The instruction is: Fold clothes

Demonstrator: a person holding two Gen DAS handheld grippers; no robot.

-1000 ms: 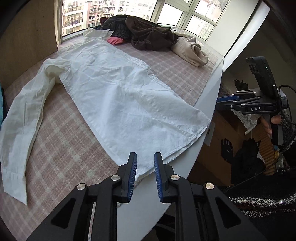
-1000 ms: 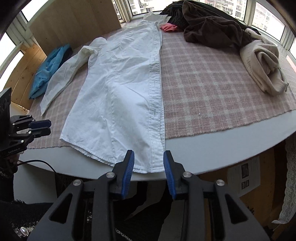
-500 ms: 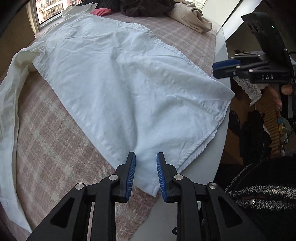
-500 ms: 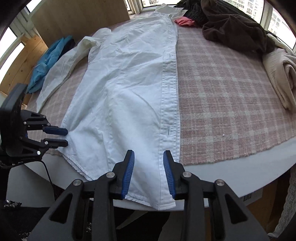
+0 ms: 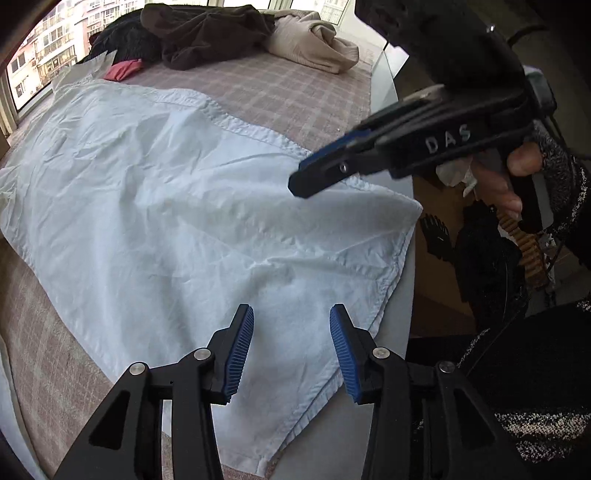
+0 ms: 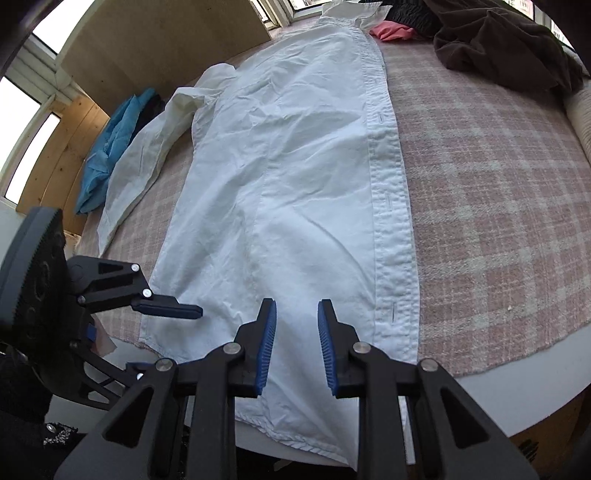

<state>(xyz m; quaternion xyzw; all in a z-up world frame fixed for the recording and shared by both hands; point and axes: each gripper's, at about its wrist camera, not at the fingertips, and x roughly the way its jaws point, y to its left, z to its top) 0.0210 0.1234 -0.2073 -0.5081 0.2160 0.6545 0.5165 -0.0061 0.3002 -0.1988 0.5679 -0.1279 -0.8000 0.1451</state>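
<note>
- Two claws hover over the hem of a white shirt [image 6: 295, 177] spread flat on a plaid-covered surface [image 6: 498, 206].
- Left claw [image 5: 291, 347]: released, fingers apart above the hem's left part.
- Right claw [image 6: 295, 343]: released, above the hem beside the button placket.

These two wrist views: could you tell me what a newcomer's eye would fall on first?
First comes the white shirt, spread lengthwise on the pink plaid cloth, its hem hanging over the table's near edge. Next, the left gripper and right gripper, both open, poised over that hem. Beyond lies a heap of dark and beige clothes by the window.
</note>
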